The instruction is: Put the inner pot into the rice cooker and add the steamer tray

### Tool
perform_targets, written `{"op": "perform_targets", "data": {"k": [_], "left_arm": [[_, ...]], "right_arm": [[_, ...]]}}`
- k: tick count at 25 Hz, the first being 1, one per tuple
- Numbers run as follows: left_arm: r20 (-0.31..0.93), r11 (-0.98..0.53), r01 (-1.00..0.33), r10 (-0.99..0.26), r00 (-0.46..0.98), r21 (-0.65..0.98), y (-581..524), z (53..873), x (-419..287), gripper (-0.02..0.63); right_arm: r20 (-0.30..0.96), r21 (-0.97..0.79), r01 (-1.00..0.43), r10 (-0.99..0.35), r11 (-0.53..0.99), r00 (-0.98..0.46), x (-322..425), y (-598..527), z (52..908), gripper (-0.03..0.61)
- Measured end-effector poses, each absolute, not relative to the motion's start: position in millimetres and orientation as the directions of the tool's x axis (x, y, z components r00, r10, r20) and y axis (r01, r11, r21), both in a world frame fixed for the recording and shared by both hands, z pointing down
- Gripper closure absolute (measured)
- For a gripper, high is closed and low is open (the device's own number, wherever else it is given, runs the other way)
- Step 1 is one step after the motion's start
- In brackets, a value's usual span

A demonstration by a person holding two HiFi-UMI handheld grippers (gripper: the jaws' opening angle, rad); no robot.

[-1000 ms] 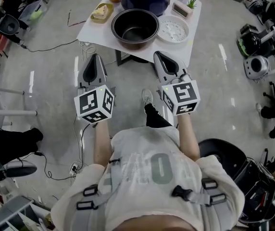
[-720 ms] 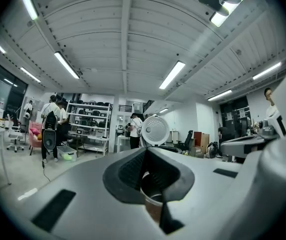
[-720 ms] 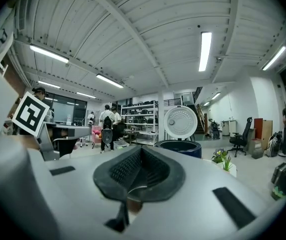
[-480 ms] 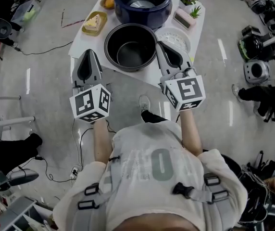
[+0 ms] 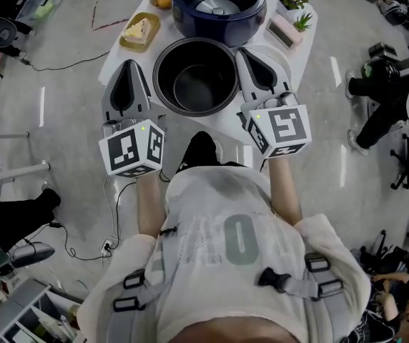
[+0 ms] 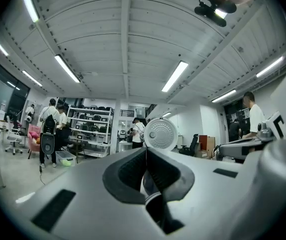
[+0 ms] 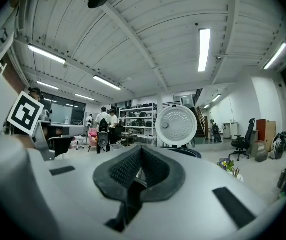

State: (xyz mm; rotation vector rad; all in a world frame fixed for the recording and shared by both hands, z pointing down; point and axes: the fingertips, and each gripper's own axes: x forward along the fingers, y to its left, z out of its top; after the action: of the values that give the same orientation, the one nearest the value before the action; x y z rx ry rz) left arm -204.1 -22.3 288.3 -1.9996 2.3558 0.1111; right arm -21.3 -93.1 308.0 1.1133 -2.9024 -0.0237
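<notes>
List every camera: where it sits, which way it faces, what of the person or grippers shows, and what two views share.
Head view: on the person's head, facing steeply down at the inner pot on the table; shows torso, forearms, left gripper, right gripper.
Left gripper view: on the left gripper, facing level along its shut jaws toward the cooker lid.
Right gripper view: on the right gripper, level along its shut jaws toward the same lid.
Shared: both gripper views see that round white lid.
</notes>
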Motion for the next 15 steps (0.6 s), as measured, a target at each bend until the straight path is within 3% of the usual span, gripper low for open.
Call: {"op": "perform_targets", "data": {"k": [15], "left_arm": [[-0.08, 0.171, -0.985, -0.982, -0.17, -0.008, -45.4, 284.9, -218.8, 0.592]], "right_arm": [[0.006, 0.051, -0.676, -0.677, 0.736, -0.736, -38.2, -118.6, 303.9, 0.569]]}}
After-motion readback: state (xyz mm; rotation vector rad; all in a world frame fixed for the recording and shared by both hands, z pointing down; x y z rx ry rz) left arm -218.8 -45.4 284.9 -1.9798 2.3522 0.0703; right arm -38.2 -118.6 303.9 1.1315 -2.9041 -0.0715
